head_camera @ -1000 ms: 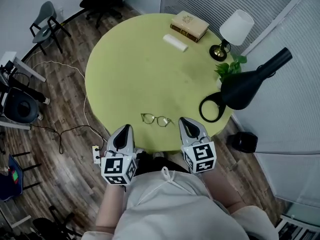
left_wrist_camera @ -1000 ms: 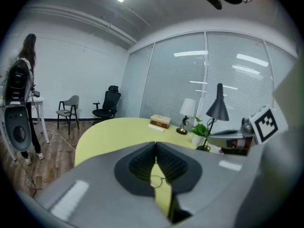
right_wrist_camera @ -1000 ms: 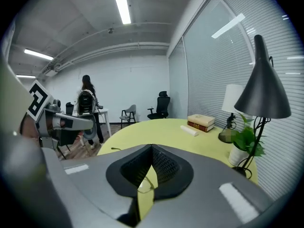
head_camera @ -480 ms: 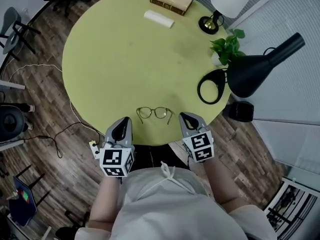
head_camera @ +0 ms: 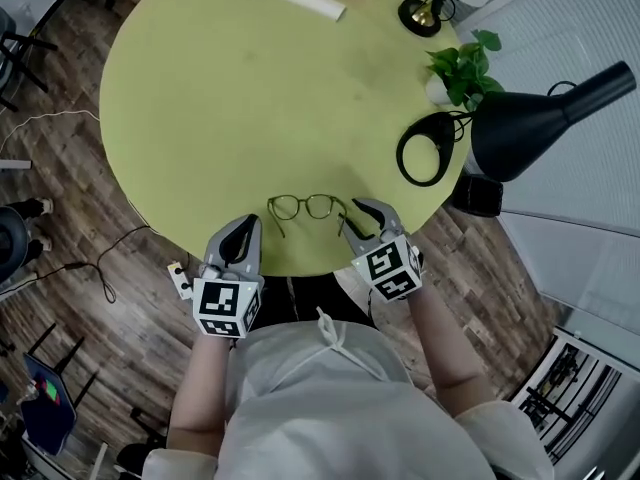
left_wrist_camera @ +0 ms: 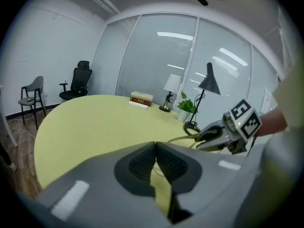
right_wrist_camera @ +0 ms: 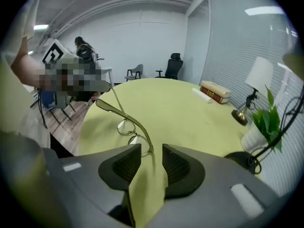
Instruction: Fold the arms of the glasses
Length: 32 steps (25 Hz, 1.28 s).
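Glasses (head_camera: pixel 287 207): light, thin wire, likely fragile; pinch gently the arm (right_wrist_camera: pixel 128 117) whose hinge end lies between the tips of the right tongs (right_wrist_camera: pixel 152 152), just opened and gripping nothing; left tongs (left_wrist_camera: pixel 155 147) closed, empty

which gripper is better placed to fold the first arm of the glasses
Right. The right gripper has just been opening; its jaws stand apart with one arm of the glasses at the mouth of the gap, ungripped. The left gripper is shut, off the other arm.
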Tool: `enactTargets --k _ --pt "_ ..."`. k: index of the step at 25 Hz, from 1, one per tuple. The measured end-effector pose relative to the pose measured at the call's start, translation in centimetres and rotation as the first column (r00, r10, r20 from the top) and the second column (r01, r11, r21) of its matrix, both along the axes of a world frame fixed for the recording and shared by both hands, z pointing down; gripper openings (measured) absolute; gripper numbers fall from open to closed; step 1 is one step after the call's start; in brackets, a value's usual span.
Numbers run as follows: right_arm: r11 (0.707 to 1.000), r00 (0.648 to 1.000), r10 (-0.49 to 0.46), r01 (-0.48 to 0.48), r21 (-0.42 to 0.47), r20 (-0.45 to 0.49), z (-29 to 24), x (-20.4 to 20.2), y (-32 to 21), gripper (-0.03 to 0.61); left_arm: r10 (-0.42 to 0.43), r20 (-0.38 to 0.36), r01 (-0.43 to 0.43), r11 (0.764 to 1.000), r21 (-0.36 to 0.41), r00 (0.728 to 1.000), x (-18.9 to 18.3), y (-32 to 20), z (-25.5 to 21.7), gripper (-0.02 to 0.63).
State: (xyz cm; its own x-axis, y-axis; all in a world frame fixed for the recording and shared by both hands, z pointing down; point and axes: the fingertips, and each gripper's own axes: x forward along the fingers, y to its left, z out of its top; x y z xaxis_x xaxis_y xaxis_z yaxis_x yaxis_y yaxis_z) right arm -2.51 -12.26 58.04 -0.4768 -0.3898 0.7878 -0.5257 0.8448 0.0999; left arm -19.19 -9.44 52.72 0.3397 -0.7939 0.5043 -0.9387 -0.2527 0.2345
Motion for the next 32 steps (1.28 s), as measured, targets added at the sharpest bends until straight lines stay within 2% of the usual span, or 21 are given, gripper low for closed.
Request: enactTargets --k 4,12,16,24,28,32 --pt "0.992 0.991 -0.117 0.12 0.049 -0.06 -0.3 -1.0 0.0 0.136 -0.002 -0.002 0.002 1.0 0.0 1.0 0.1 -0.4 0.6 0.006" --pt "0.981 0.983 -0.164 0.171 0.089 -0.087 -0.9 -1.9 -0.3 0.02 -0.033 -0.014 0.033 0.999 -0.027 0.999 -0.5 -0.6 1.1 0.006" --pt "0.977 0.979 -0.18 0.189 0.098 -0.096 -0.9 -1.9 -0.3 0.017 -0.048 -0.003 0.048 0.997 -0.063 0.999 -0.4 -0.5 1.7 0.006" --pt "0.976 0.979 -0.185 0.194 0.1 -0.091 -1.0 -1.9 -0.3 0.015 -0.129 -0.069 0.119 0.984 -0.135 0.989 -0.9 -1.5 2.6 0.006" --pt "0.978 0.98 -0.178 0.186 0.095 -0.084 -0.9 -1.7 -0.3 0.017 -0.098 -0.072 0.088 0.986 -0.14 0.993 0.1 -2.0 2.8 0.006" --pt "0.979 0.98 -0.177 0.185 0.089 -0.085 -1.0 -1.8 -0.2 0.017 -0.05 -0.029 0.046 0.99 -0.136 0.998 1.2 -2.2 3.2 0.006"
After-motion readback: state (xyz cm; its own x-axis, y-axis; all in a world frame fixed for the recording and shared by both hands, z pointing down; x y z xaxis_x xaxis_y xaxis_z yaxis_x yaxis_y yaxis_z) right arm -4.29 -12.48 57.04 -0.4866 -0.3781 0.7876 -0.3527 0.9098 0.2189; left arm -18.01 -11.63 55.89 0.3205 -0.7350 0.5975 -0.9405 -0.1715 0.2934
